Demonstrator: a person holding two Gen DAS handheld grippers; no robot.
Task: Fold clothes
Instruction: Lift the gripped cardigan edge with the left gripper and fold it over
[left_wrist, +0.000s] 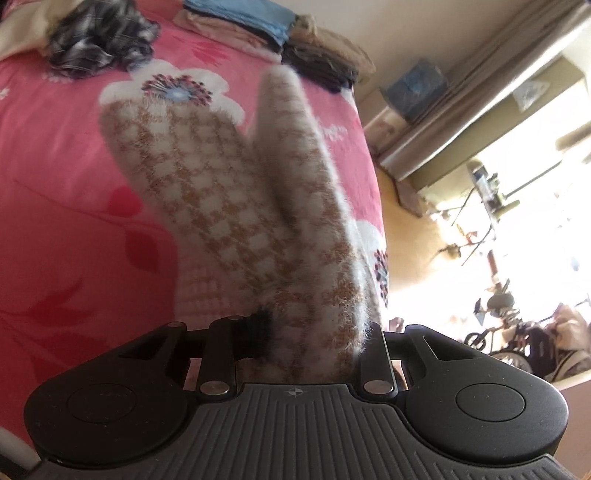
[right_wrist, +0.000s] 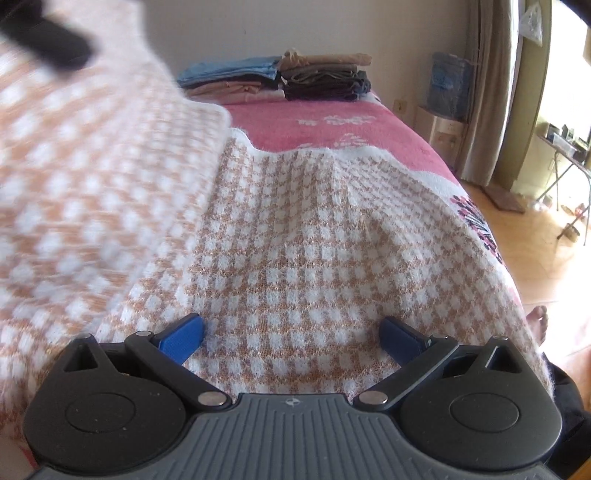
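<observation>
Left gripper (left_wrist: 314, 332): my jaws clamp the checked sweater's (left_wrist: 207, 192) fold, sleeve trailing ahead lengthwise. Right gripper (right_wrist: 291, 332): wide, empty, sweater body directly beneath; nearer.

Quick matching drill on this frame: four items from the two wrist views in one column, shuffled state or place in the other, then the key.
Items
1. left gripper
2. right gripper
3. checked sweater
4. folded clothes stacks

States or places
A. piled at the far end of the pink bed
B. jaws spread wide, over flat knit
C. shut on a lifted part of the knit
D. orange and white, partly flat on the bed, partly raised

Pairs: 1-C, 2-B, 3-D, 4-A
</observation>
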